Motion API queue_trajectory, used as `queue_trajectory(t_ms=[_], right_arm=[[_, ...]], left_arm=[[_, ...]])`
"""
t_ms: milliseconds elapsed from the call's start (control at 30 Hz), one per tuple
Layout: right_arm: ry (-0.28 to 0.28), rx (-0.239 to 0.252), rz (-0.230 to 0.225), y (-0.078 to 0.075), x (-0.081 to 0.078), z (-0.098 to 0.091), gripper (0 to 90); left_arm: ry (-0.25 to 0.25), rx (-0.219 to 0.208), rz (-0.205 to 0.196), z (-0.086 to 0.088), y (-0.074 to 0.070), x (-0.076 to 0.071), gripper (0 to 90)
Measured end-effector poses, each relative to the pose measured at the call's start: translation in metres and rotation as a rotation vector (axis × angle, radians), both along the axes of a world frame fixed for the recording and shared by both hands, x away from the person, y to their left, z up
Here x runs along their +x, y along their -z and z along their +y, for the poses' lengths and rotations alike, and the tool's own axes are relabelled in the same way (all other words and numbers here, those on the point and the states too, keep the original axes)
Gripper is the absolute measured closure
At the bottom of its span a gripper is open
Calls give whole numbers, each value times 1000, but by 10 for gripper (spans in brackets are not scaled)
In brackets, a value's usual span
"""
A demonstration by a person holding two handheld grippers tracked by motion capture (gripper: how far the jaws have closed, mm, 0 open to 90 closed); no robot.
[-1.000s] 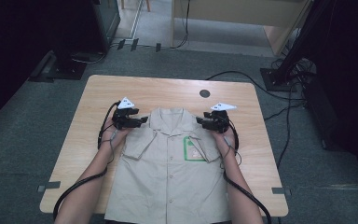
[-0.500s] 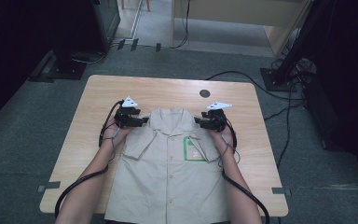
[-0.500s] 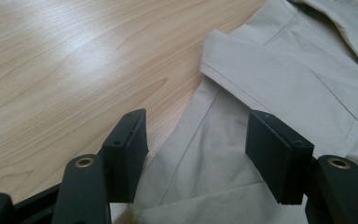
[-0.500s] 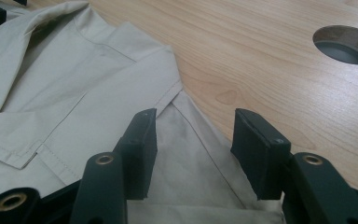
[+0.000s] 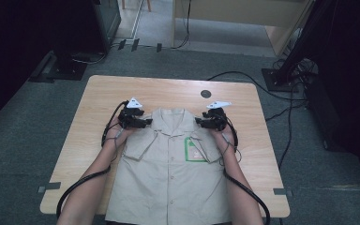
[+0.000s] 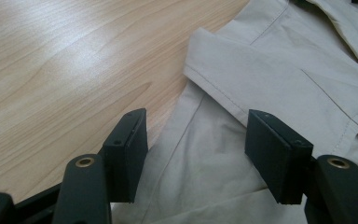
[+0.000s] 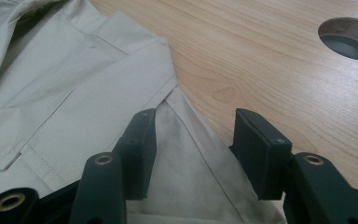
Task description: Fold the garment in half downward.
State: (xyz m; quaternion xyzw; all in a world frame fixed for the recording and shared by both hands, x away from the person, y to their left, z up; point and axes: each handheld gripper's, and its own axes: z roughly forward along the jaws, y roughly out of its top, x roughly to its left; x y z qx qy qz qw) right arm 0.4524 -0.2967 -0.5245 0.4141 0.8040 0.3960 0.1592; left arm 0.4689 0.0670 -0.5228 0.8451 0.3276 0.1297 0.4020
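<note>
The left claw [image 5: 146,123] hovers at one shoulder of the beige shirt [image 5: 171,173], jaws apart over the cloth with nothing pinched; the right claw [image 5: 199,121] sits at the other shoulder, jaws likewise parted astride the folded sleeve edge; the shirt lies flat, buttoned, collar toward the far edge of the tabletop [image 5: 98,101], hem at the near edge; judging by this, the sleeves are already tucked inward and the body fold remains; the hem is cut off, and the green chest badge [image 5: 194,150] is unreadable.
</note>
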Motion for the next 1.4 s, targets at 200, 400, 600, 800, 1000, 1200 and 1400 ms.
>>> queue_trajectory(t_ms=[200, 400, 600, 800, 1000, 1200, 1400], right_arm=[[-17, -14, -8, 0, 2, 3, 490], [-49, -52, -15, -1, 3, 9, 529], [-67, -59, -8, -3, 4, 14, 586], [-74, -41, -28, -1, 0, 14, 755], [-93, -31, -28, 0, -2, 16, 877], [-74, -9, -6, 0, -3, 15, 892], [-81, -7, -16, -1, -7, 12, 893]], left_arm=[[3, 9, -12, -1, 0, -1, 438], [5, 14, -20, -1, 0, -2, 513], [23, 19, -19, -5, -1, -3, 575], [39, 8, -13, -8, -1, -6, 736], [47, 5, -12, -10, -1, -9, 887], [44, -5, -8, -10, 0, -10, 897], [48, -26, 1, -9, 0, -10, 900]])
